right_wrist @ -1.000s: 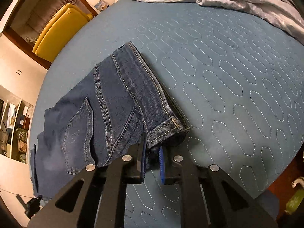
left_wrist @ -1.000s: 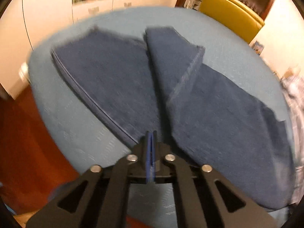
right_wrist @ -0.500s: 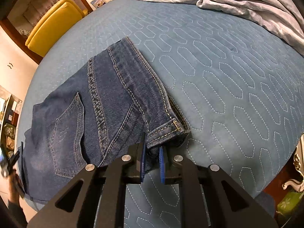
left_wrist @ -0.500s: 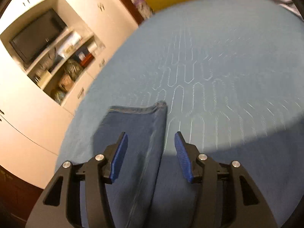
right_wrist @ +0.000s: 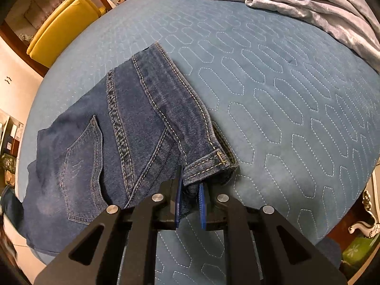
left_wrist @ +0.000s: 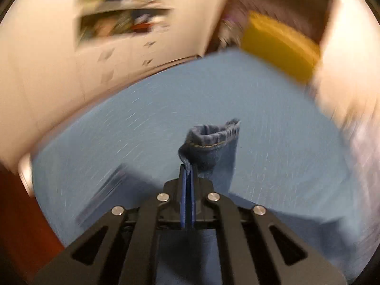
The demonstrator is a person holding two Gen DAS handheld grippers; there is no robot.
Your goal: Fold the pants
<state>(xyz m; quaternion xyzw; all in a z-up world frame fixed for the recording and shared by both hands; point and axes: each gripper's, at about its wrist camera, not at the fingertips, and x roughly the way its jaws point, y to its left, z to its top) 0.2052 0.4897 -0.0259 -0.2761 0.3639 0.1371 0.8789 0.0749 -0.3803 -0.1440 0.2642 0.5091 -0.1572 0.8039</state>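
— Jaws half a second back?

— My left gripper (left_wrist: 187, 169) stood apart over the leg end; now it's clamped on the cuff (left_wrist: 211, 140), lifted off the quilt (left_wrist: 273, 123). View's blurred.

— And the right?

— My right gripper (right_wrist: 190, 190) holds as before, pinched on the waistband (right_wrist: 206, 163) corner.

— Where are the pants (right_wrist: 123, 128)?

— On the quilt, seat pocket up. Their long axis runs from the waistband away to the left, toward the yellow chair (right_wrist: 59, 26) side.
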